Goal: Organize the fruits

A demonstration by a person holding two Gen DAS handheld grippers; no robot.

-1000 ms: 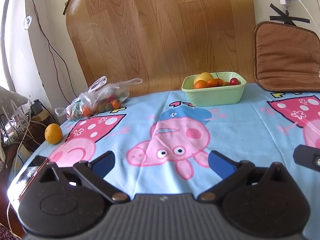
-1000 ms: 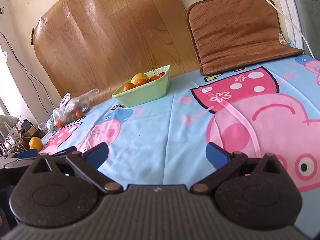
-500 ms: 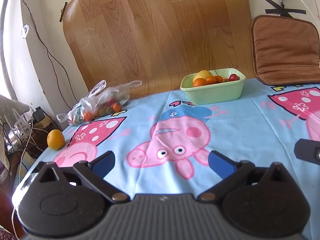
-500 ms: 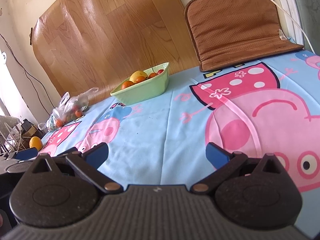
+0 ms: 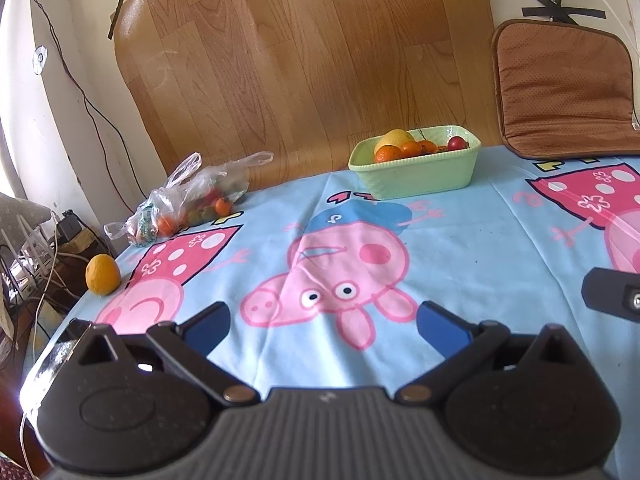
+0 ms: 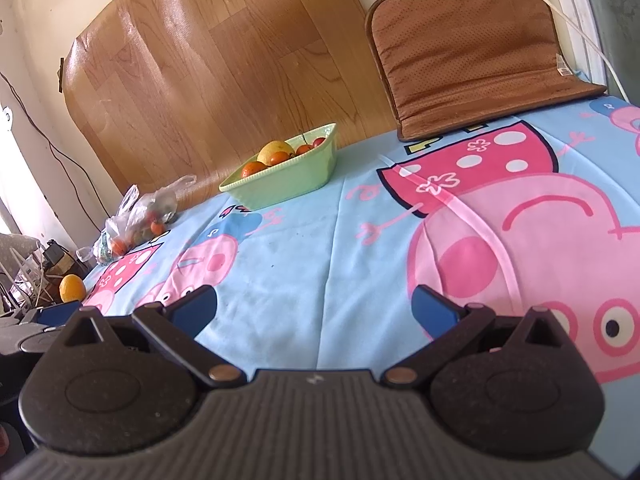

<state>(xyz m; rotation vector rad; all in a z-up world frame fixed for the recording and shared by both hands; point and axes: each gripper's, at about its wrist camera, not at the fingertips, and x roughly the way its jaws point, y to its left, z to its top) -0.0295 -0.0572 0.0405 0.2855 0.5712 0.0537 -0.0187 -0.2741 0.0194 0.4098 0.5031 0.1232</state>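
A light green bowl (image 5: 416,172) holding oranges, a yellow fruit and red fruits stands at the back of the table; it also shows in the right wrist view (image 6: 280,180). A clear plastic bag (image 5: 188,204) with small fruits lies at the back left, also seen in the right wrist view (image 6: 136,220). A loose orange (image 5: 102,274) sits at the table's left edge, also in the right wrist view (image 6: 72,288). My left gripper (image 5: 324,330) is open and empty above the near cloth. My right gripper (image 6: 314,310) is open and empty, to the right of the left one.
A blue cartoon-pig tablecloth (image 5: 460,248) covers the table. A wood-pattern sheet (image 5: 304,60) leans on the wall behind. A brown cushion (image 5: 560,88) stands at the back right. Cables and clutter (image 5: 28,264) lie past the left edge.
Both grippers have pulled back and risen slightly, so the bowl, bag and orange sit a little lower and farther in view. Both stay open.
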